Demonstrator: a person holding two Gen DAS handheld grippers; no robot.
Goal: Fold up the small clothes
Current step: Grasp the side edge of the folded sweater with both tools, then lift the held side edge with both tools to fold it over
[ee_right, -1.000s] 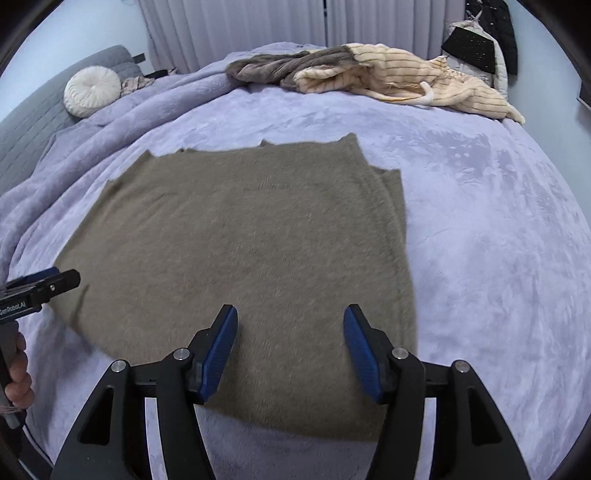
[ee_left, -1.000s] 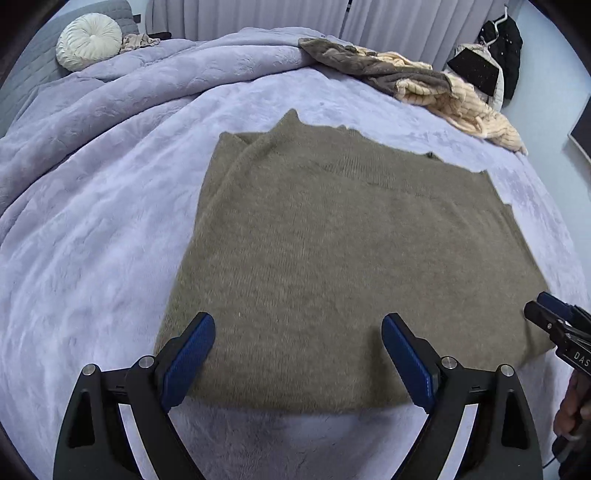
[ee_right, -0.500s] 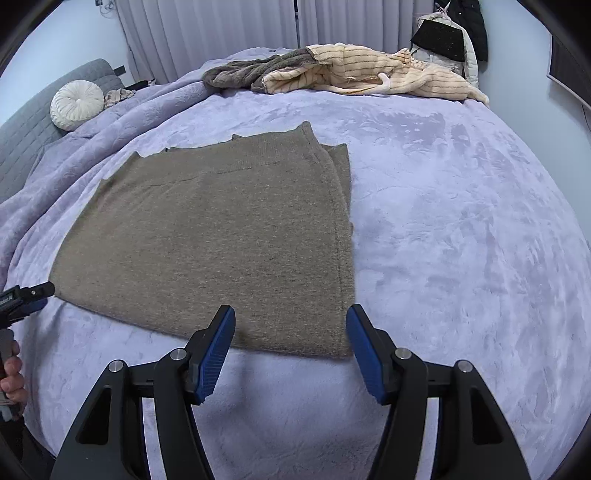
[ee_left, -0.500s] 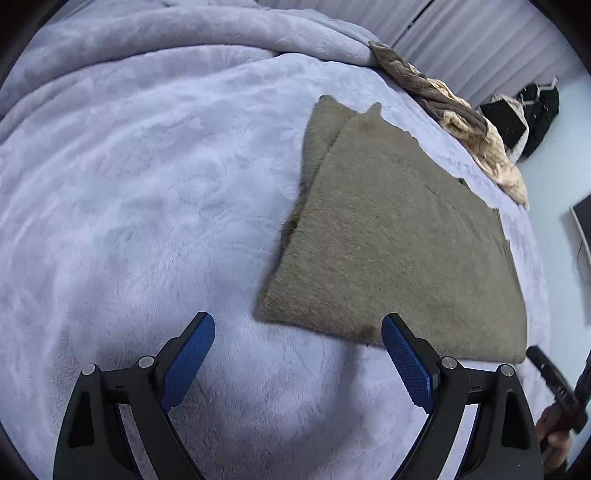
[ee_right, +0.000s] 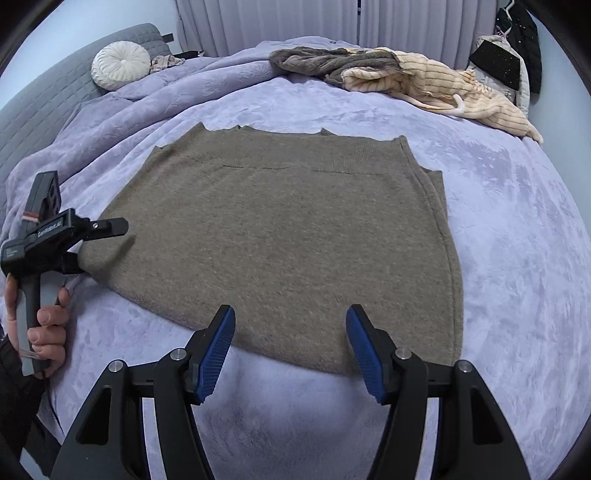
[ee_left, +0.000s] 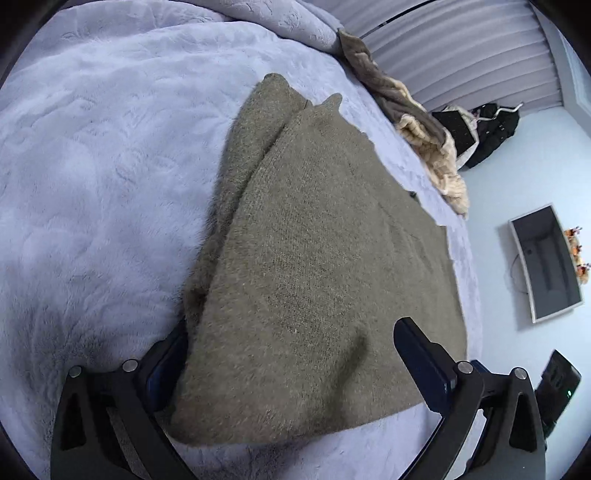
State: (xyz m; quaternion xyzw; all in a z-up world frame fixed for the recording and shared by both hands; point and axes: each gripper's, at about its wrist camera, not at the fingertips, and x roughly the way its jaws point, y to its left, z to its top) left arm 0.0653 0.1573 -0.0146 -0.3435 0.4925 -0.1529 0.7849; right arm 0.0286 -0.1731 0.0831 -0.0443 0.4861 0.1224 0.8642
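A: Where is the olive knit?
B: Flat on the lilac bedspread, near edge toward both grippers.
A: Which is nearer?
B: The left gripper, jaws just widened, straddles its left corner ungripped; the right gripper hovers open over the near hem.

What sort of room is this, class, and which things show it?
Most likely a bedroom: a bed under a lilac blanket, a grey headboard with a round cushion, and curtains behind. An olive knit garment lies flat on it.
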